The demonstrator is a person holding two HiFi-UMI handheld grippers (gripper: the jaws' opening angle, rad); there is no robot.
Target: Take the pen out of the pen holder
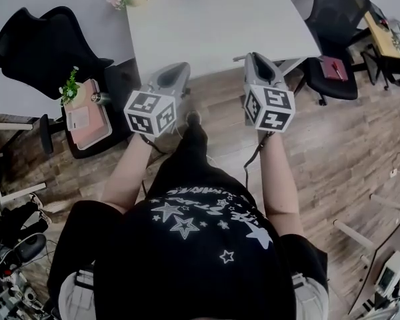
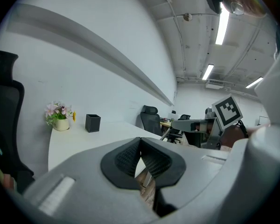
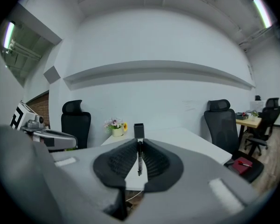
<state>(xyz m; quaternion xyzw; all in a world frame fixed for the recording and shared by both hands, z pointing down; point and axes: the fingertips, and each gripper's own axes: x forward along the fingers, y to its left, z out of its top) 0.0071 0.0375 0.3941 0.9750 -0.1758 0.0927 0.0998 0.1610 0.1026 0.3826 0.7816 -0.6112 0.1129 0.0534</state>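
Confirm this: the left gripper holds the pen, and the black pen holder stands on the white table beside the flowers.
Wrong gripper: the right gripper holds the pen, as the right gripper view shows. The black pen holder does stand on the white table beside the flowers.

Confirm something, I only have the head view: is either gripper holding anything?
Observer: Yes. The right gripper view shows the right gripper shut on a pen, which stands upright between its jaws.
Operator: And the left?
Observer: The left gripper is shut and has nothing between its jaws.
Operator: Is anything sticking out of the holder?
Observer: No. In the left gripper view nothing rises above the rim of the holder. Its inside is not visible.
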